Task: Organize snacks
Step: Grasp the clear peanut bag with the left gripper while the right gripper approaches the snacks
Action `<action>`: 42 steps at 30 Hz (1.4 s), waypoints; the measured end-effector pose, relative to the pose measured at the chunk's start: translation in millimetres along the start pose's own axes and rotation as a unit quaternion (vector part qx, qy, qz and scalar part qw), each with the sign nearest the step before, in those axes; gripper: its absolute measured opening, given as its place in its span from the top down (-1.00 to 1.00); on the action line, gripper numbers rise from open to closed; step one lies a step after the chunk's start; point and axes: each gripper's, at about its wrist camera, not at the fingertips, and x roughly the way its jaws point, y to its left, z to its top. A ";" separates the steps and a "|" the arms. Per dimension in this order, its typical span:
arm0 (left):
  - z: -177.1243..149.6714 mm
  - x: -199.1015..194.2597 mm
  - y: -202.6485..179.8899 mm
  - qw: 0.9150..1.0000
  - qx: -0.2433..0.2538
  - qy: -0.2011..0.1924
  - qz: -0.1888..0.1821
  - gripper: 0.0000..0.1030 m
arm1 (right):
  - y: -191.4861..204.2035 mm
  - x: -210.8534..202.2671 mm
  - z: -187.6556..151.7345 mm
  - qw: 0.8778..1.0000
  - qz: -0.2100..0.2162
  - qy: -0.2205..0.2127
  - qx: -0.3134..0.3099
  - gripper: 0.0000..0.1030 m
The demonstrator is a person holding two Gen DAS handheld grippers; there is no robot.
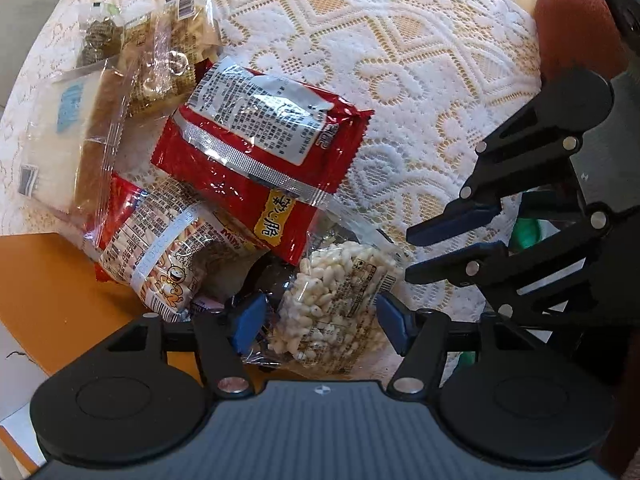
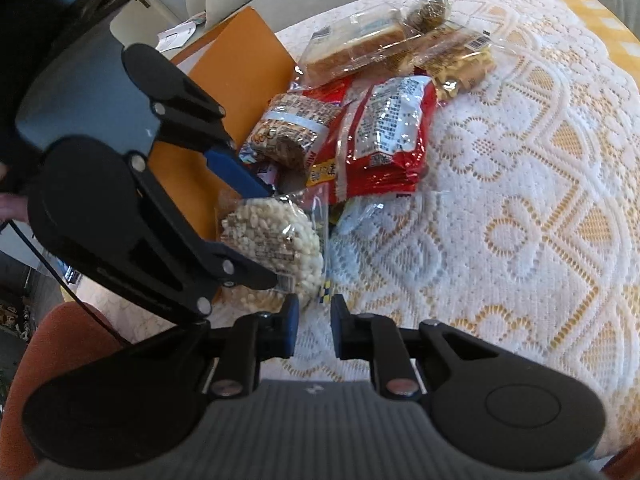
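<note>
On the lace-covered counter [image 1: 400, 80] snacks lie in one unsorted heap; sorting barely begun. Left gripper [image 1: 320, 320] fingers wide apart around the clear puffed-rice pack [image 1: 332, 300], not clamped. Right gripper [image 2: 314, 328] fingers narrowly apart, empty, beside it.

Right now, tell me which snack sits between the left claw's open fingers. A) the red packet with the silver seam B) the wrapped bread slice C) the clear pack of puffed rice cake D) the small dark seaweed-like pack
C. In the left wrist view the left claw stands open with its blue fingers on either side of the puffed rice cake pack; the red packet lies farther out on the lace tablecloth.
</note>
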 end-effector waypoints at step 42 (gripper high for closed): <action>-64.9 -66.1 -41.4 0.889 -0.412 -0.198 0.026 0.48 | -14.8 -58.7 4.0 0.994 -0.059 -0.071 0.057 0.32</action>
